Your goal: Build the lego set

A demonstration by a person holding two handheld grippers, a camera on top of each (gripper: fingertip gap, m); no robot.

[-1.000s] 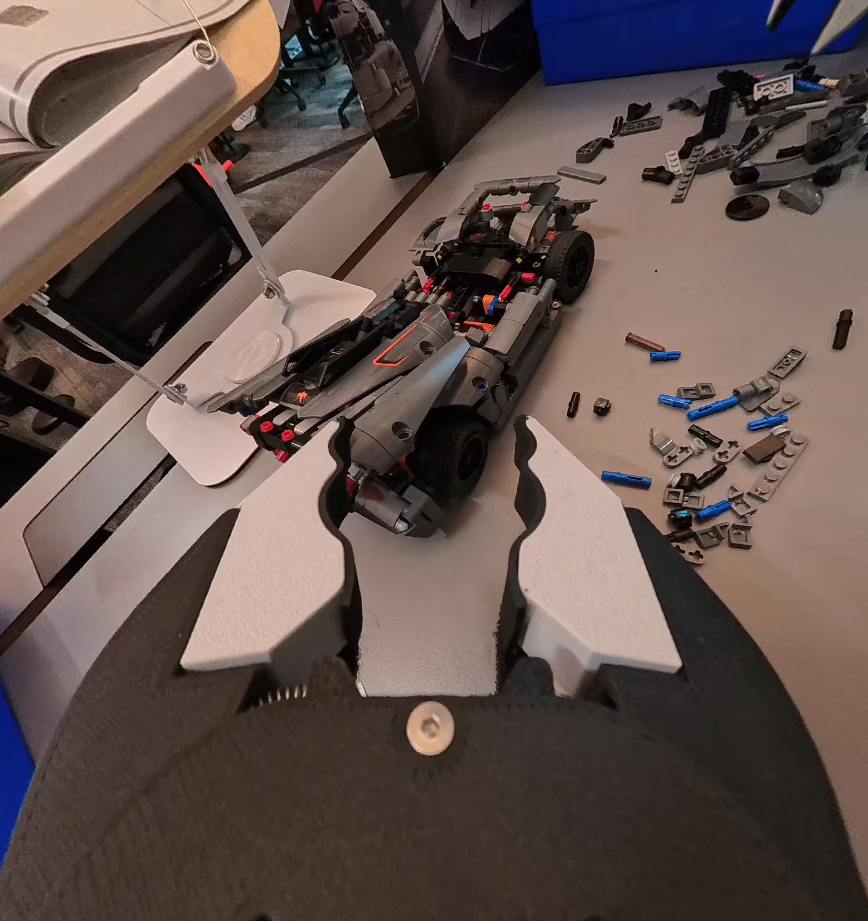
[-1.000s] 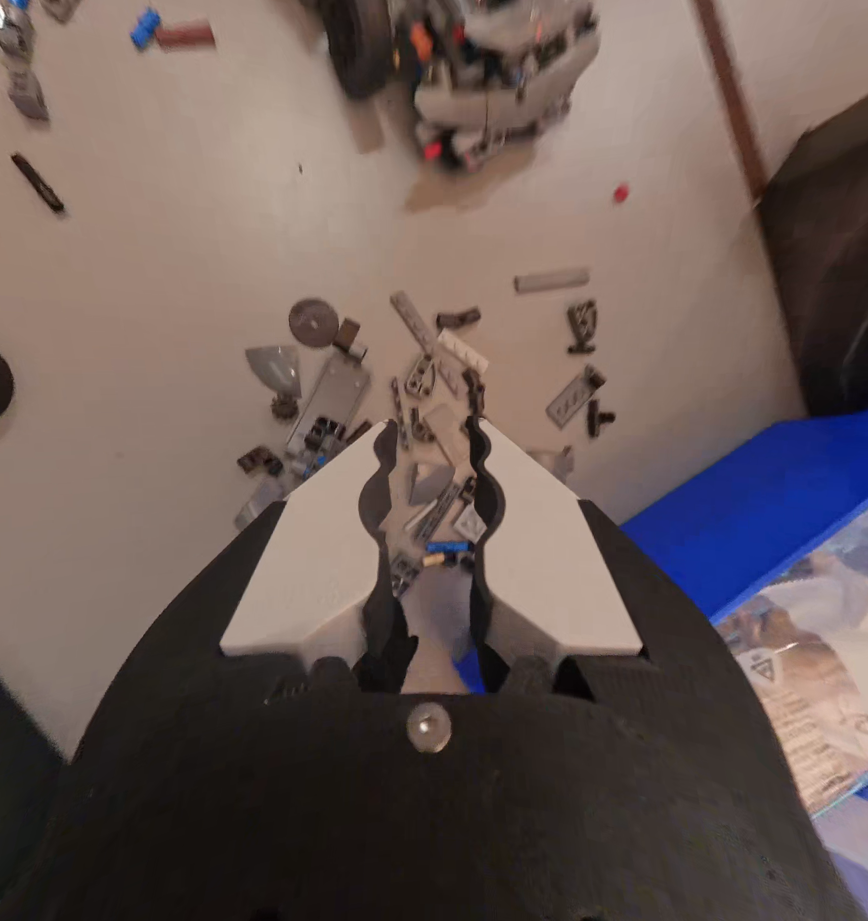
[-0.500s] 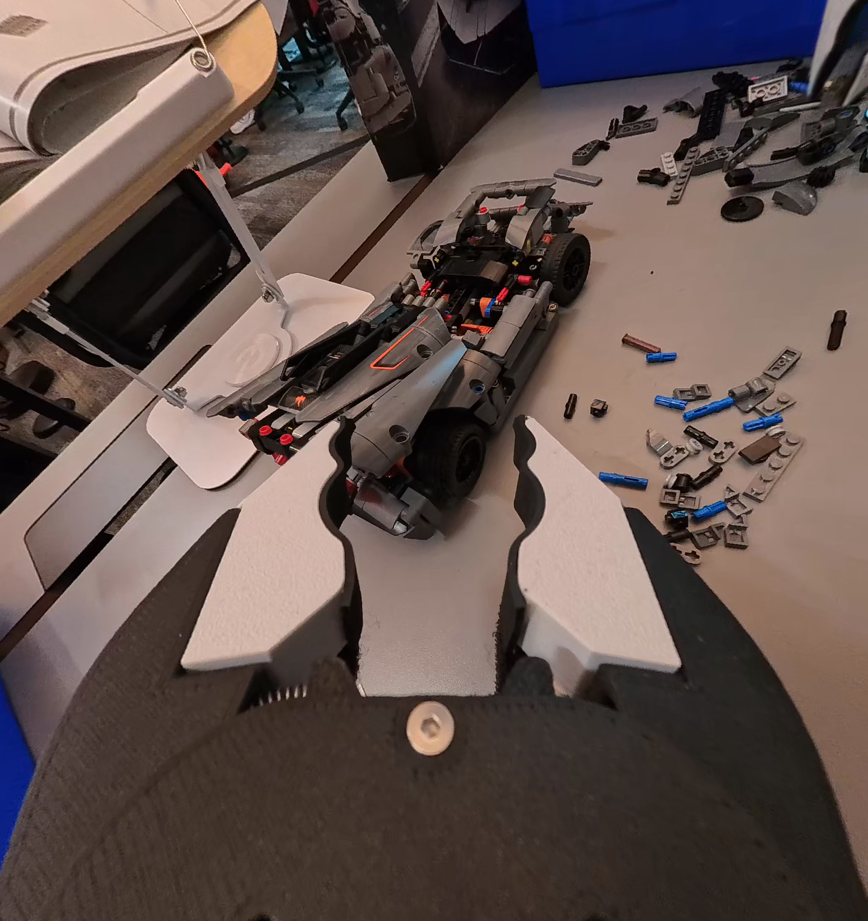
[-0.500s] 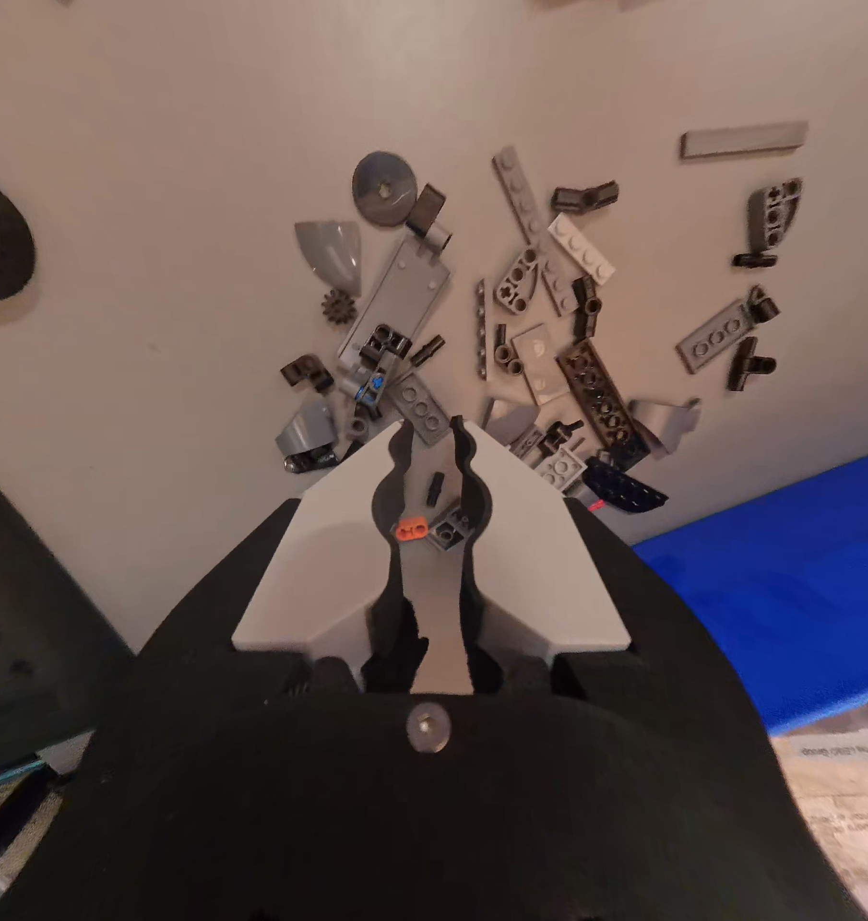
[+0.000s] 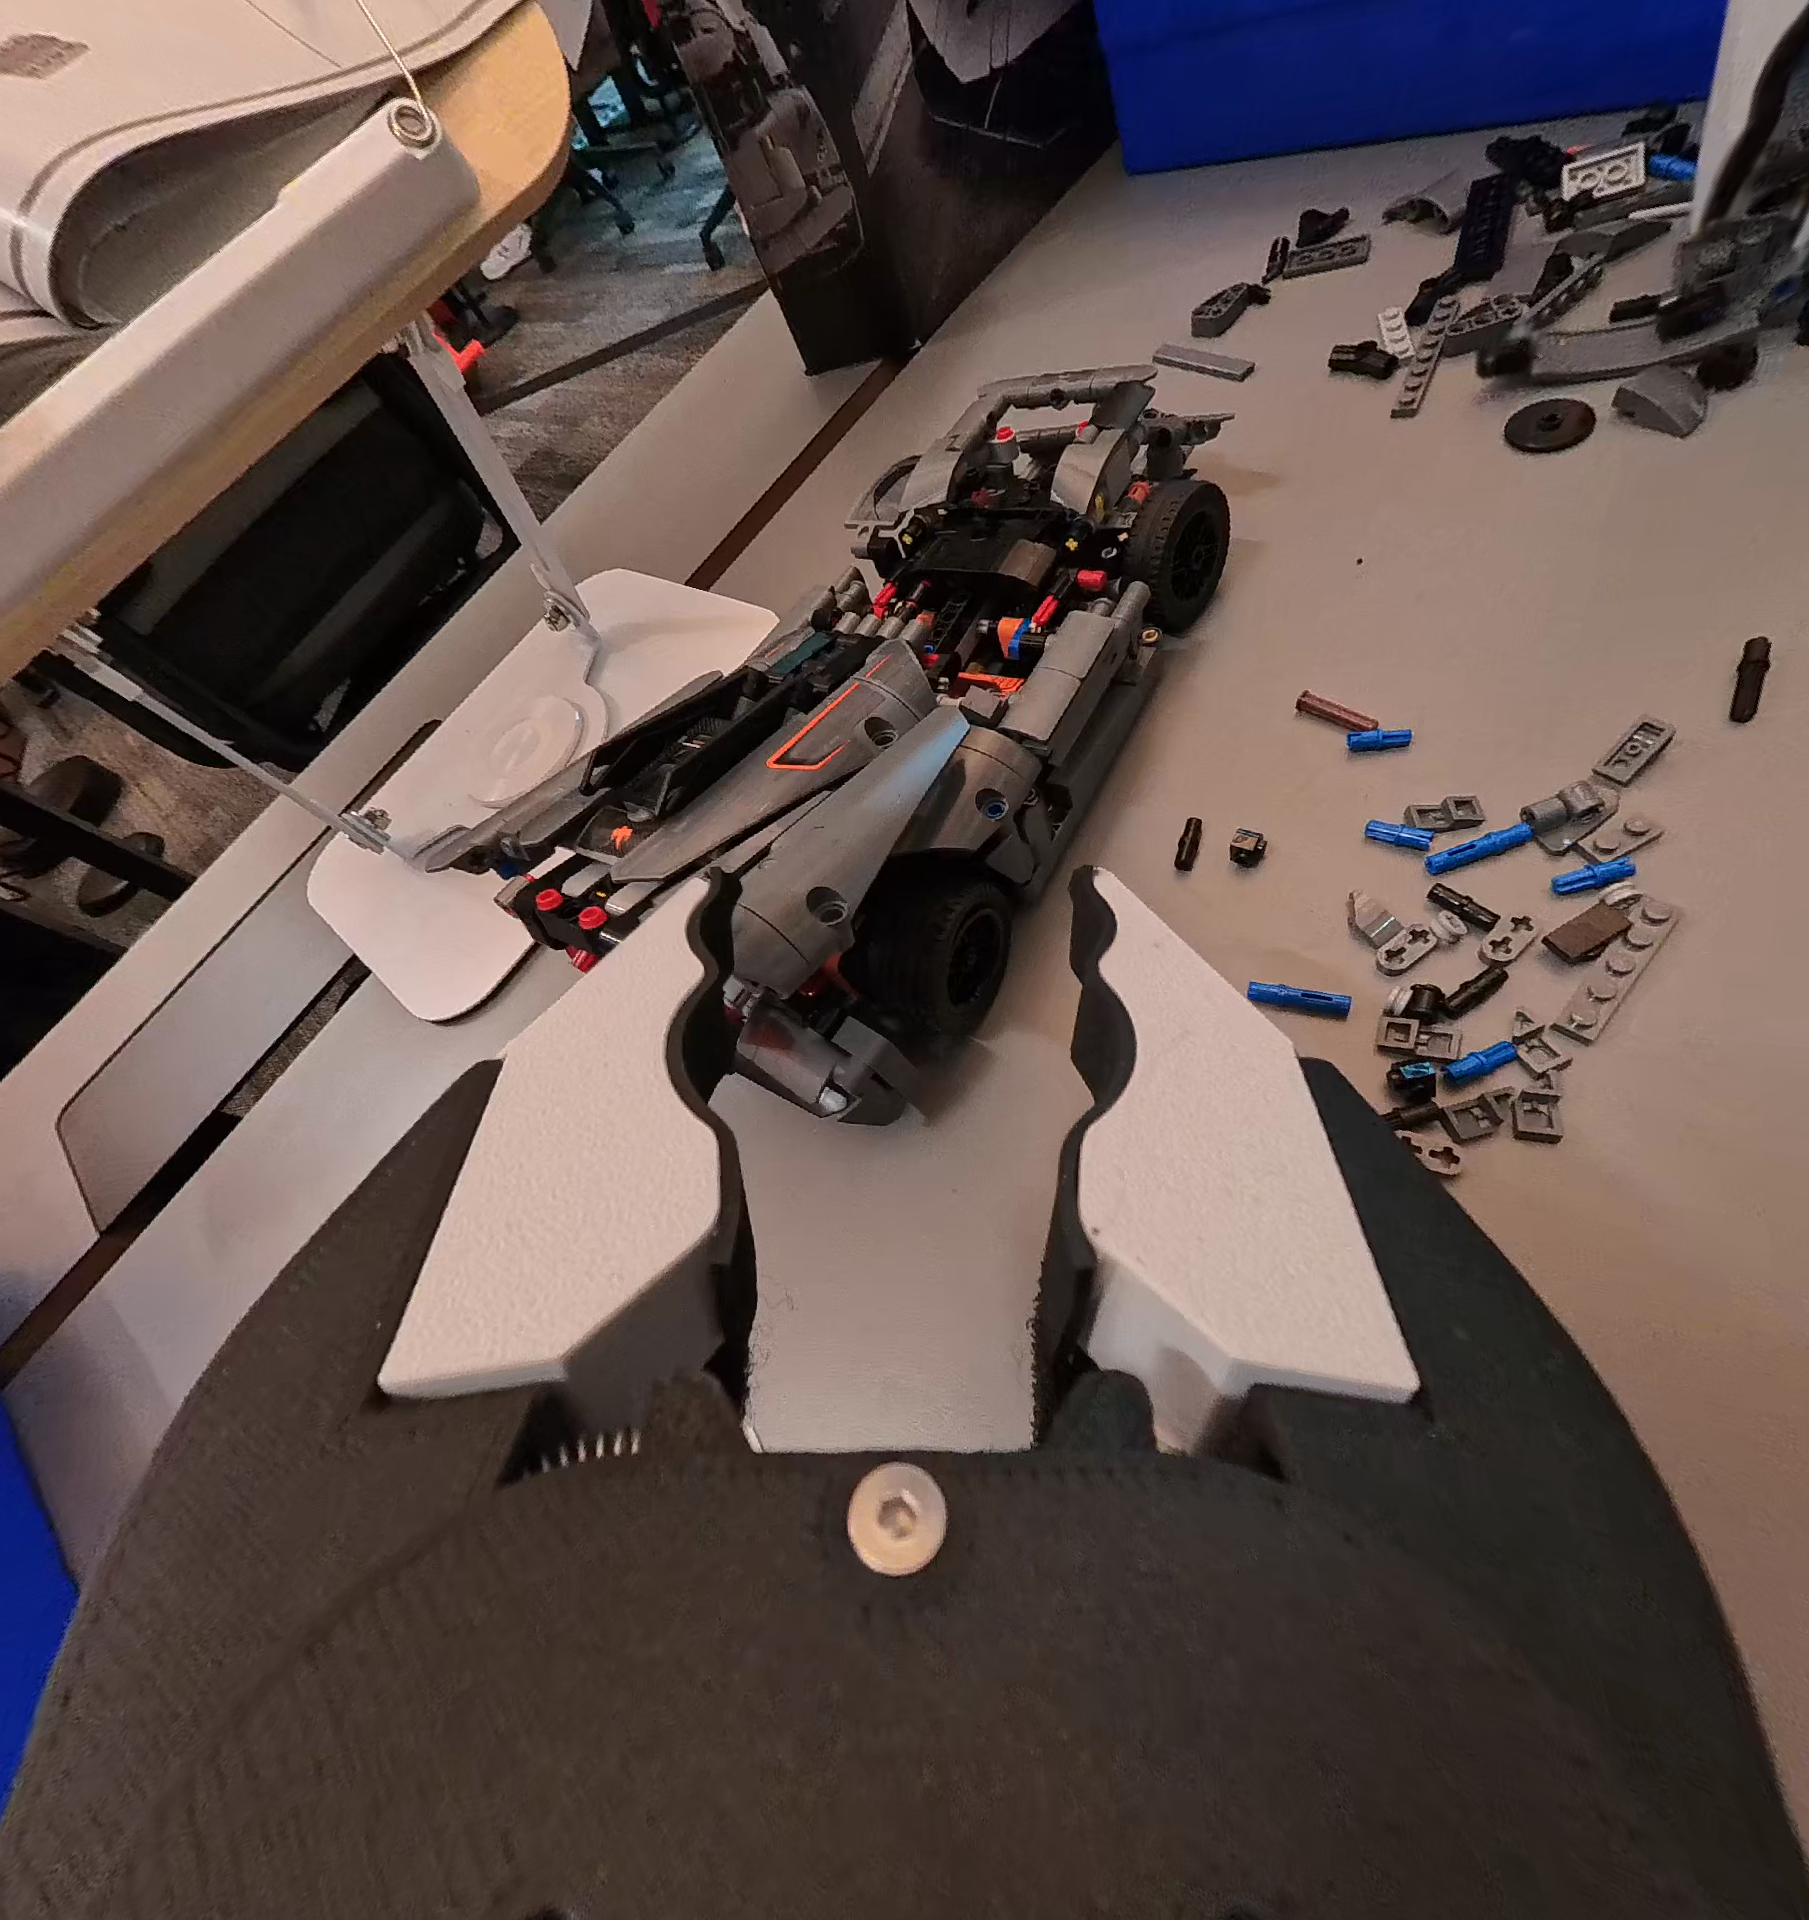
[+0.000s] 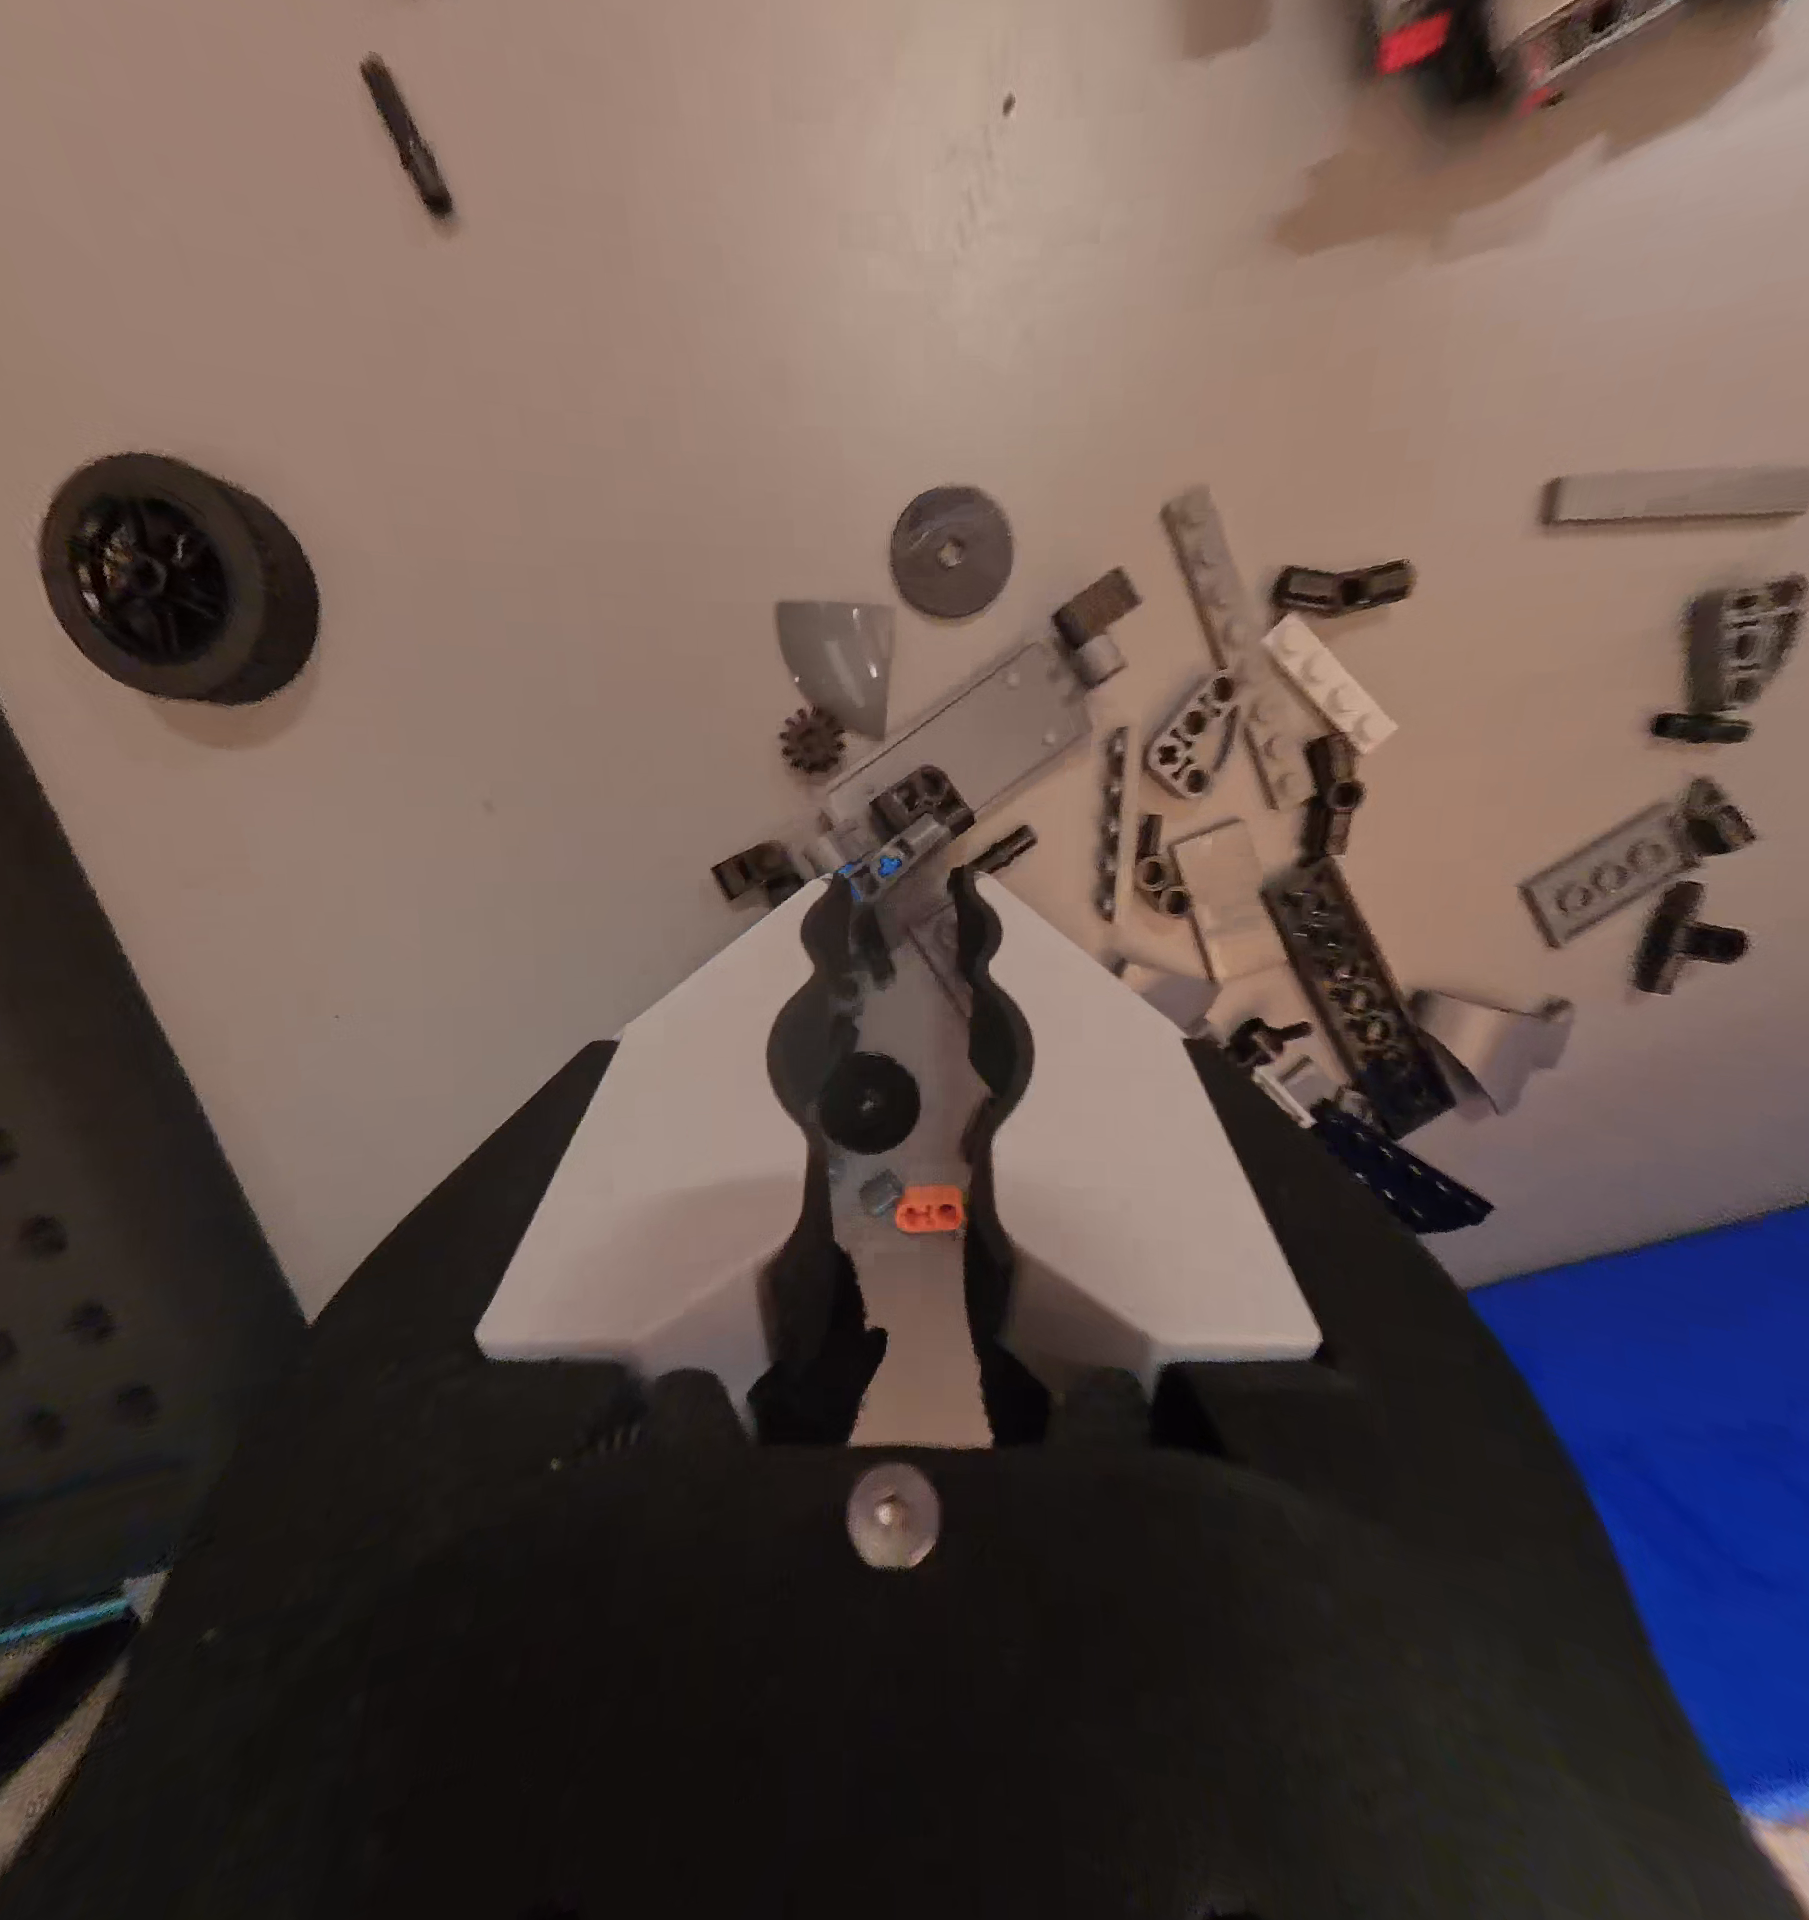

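While the half-built grey and black car sits on the pale tabletop just ahead of my left gripper, I see that gripper spread wide and empty. My right gripper hangs over the scattered grey pieces, its jaws narrowly parted and gripping nothing. A loose black wheel lies well apart, a blue bin at the table's edge.

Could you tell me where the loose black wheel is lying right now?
In the right wrist view, the loose black wheel lies alone on the table, far left of the grey disc.
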